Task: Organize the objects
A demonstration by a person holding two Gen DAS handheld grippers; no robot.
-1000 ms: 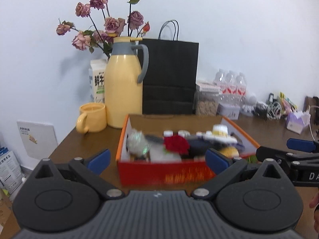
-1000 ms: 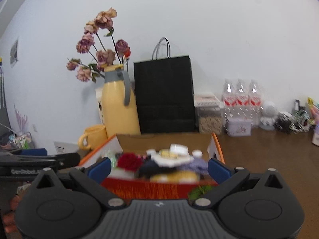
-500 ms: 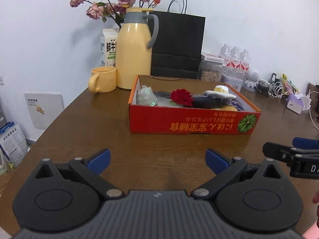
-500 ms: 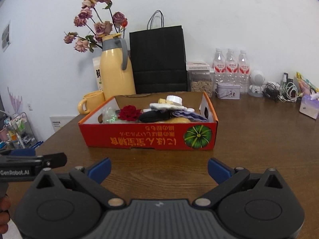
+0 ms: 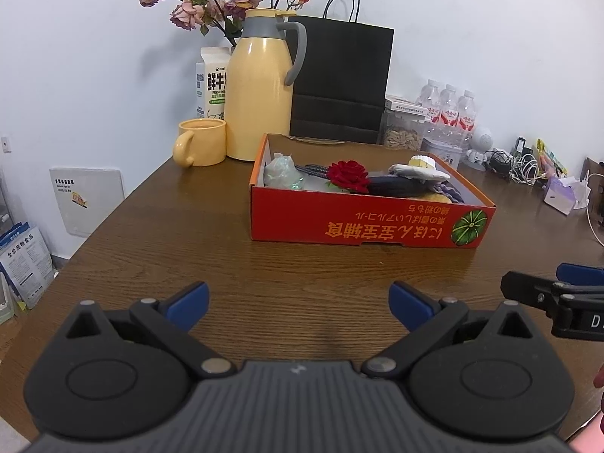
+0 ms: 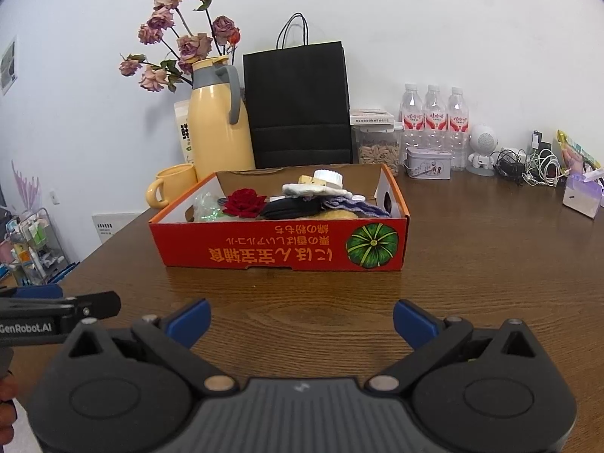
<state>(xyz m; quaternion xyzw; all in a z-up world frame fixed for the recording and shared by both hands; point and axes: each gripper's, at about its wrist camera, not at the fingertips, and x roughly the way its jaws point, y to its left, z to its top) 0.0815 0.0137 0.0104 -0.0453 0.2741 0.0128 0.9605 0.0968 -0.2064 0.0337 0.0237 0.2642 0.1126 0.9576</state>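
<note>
On the worktop [image 5: 158, 249], far left: yellow mug [image 5: 200, 147], thermos [image 5: 260, 94].
Left gripper [image 5: 298, 302]: wide open, empty.
Centre: red cardboard box [image 6: 279, 249], heaped items.
Right gripper [image 6: 302, 319]: wide open, empty.
Advice: approach from above, pinch one top item.

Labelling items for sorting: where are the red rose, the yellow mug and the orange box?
red rose [image 5: 348, 174], left wrist view, bloom centre
yellow mug [image 5: 205, 149], left wrist view, body
orange box [image 6: 264, 251], right wrist view, front wall
</note>
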